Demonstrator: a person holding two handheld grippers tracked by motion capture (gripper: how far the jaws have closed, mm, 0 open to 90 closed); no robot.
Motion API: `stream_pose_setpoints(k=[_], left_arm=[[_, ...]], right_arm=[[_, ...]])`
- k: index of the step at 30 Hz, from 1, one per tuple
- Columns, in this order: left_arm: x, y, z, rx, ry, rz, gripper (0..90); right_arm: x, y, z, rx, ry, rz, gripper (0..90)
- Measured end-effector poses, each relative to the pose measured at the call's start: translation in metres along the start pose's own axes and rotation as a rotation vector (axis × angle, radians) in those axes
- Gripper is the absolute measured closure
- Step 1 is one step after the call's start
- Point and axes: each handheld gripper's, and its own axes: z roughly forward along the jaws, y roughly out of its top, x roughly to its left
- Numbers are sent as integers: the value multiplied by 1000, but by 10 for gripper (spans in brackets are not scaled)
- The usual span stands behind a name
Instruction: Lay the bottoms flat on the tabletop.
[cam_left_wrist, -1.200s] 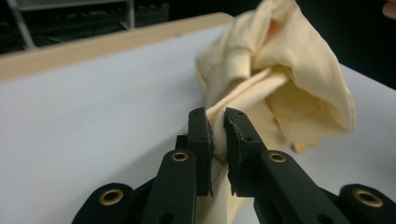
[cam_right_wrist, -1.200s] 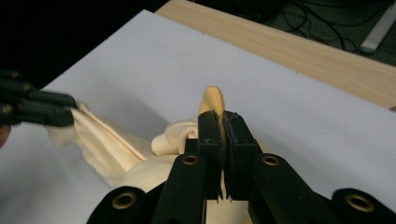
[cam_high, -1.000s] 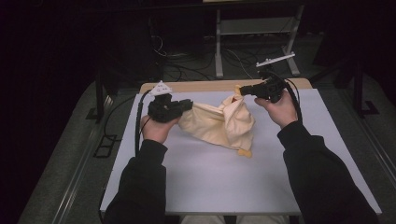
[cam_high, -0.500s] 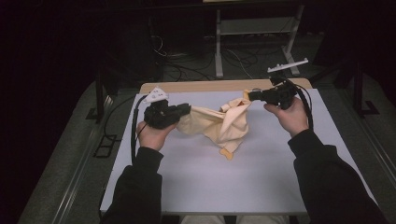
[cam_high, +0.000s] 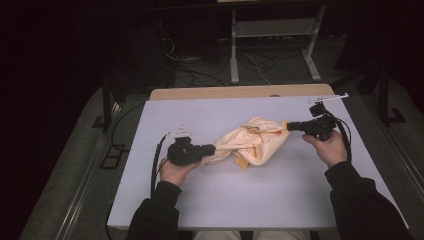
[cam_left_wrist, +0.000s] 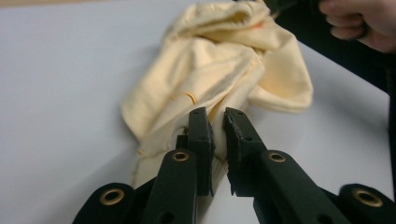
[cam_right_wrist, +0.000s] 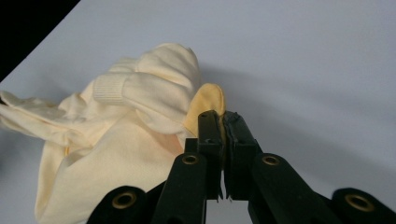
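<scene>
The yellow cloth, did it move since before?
Yes. The yellow cloth has come down nearer the person's edge of the white table, stretched wider between the left tongs and right tongs.

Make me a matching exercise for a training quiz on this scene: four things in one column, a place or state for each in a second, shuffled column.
Things:
1. left gripper
2. right gripper
3. pale yellow garment
4. white table top

Places or states:
A. bunched up, stretched between two grippers
B. bears the garment
C. shut on the garment's end nearer the person
D. shut on the garment's end farther from the person

Pairs: 1-C, 2-D, 3-A, 4-B
</scene>
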Motion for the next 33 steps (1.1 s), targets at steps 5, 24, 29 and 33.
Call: stream_pose_setpoints(k=[5,24,29,33], left_arm=[[-5,0,5,28,-44,7,797],[-1,10,13,87,-153,-10,524],[-1,27,12,96,-145,26,430],[-2,42,10,79,-133,60,347]], right_arm=[[-8,-12,1,12,-6,12,856],[-23,-45,13,-6,21,69,853],[-23,-44,12,-19,23,73,853],[-24,-45,12,-18,22,76,852]])
